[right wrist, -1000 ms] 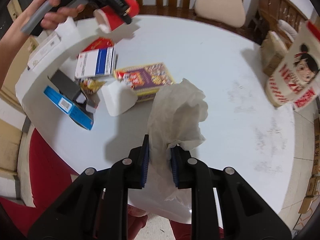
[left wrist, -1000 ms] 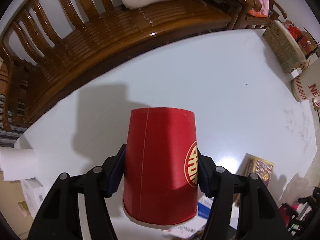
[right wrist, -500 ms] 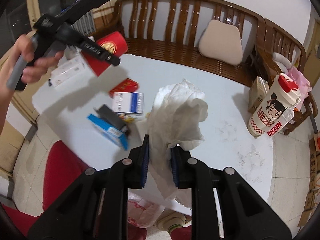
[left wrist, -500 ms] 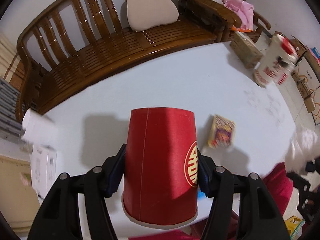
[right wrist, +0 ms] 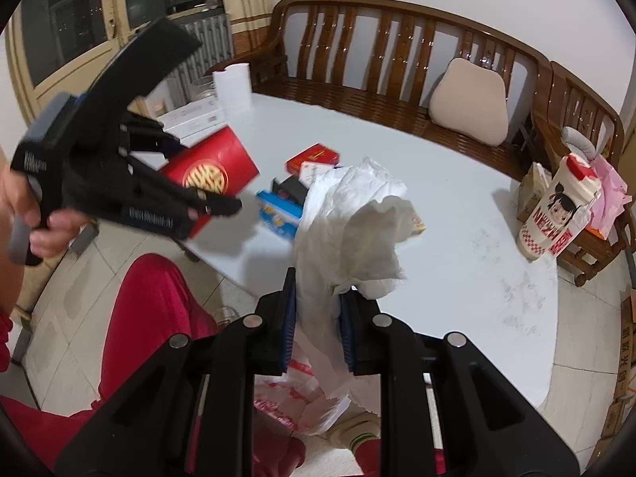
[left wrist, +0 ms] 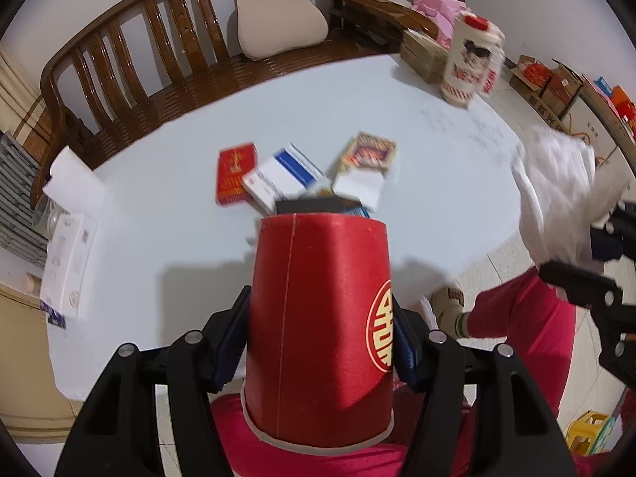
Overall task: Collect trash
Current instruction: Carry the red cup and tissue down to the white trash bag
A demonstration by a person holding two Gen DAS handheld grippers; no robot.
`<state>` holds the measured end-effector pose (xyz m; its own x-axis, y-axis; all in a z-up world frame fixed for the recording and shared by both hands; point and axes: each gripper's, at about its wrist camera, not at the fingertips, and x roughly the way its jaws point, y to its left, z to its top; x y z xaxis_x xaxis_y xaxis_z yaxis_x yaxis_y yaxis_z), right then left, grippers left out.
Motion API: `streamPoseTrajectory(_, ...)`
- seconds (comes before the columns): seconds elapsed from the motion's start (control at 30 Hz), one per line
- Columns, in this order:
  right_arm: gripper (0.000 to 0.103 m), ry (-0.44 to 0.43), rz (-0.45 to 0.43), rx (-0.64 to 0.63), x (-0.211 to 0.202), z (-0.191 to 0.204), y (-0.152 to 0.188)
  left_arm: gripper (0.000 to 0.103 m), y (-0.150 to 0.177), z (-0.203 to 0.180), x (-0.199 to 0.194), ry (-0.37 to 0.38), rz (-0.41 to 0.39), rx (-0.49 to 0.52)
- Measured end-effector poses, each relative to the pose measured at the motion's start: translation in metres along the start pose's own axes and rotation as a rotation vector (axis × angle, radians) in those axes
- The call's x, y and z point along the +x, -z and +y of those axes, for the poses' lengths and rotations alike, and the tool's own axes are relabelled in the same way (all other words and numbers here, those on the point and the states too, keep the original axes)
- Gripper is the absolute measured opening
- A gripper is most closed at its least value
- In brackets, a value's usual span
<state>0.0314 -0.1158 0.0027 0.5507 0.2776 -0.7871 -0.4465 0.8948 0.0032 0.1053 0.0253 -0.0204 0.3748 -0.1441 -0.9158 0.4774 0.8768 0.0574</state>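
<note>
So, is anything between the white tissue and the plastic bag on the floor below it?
Nothing visible is. The right gripper holds the crumpled tissue right above the red-printed plastic bag; only the tissue's own tail hangs between them.

Left wrist view: close behind its fingers, angled down across the white table (left wrist: 198,246) toward the wooden bench (left wrist: 167,35). Right wrist view: off the table's (right wrist: 457,214) near edge, facing the same bench (right wrist: 397,59); both share the boxes and cushion.

Left gripper (left wrist: 320,342) jaws clamped on red paper cup (left wrist: 318,326) — white table (left wrist: 159,238), small boxes (left wrist: 286,179) beyond
</note>
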Motion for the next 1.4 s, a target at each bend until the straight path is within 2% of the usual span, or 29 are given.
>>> streamPoseTrajectory(0.23, 0.020, -0.049, 0.043, 0.008, 0.003, 0.021, 0.034, 0.060, 0.053, -0.023, 0.016, 0.046, -0.001, 0.004)
streamPoseTrajectory(0.67, 0.020, -0.096, 0.146, 0.062, 0.029, 0.043, 0.098, 0.060, 0.114, -0.061, 0.055, 0.106, 0.016, -0.009)
streamPoseTrajectory(1.03, 0.020, -0.093, 0.233, 0.126, 0.069, 0.040, 0.143, 0.060, 0.141, -0.080, 0.110, 0.130, 0.115, -0.005)
streamPoseTrajectory(1.4, 0.020, -0.103, 0.305, 0.166, 0.117, 0.030, 0.168, 0.060, 0.153, -0.081, 0.171, 0.131, 0.212, -0.032)
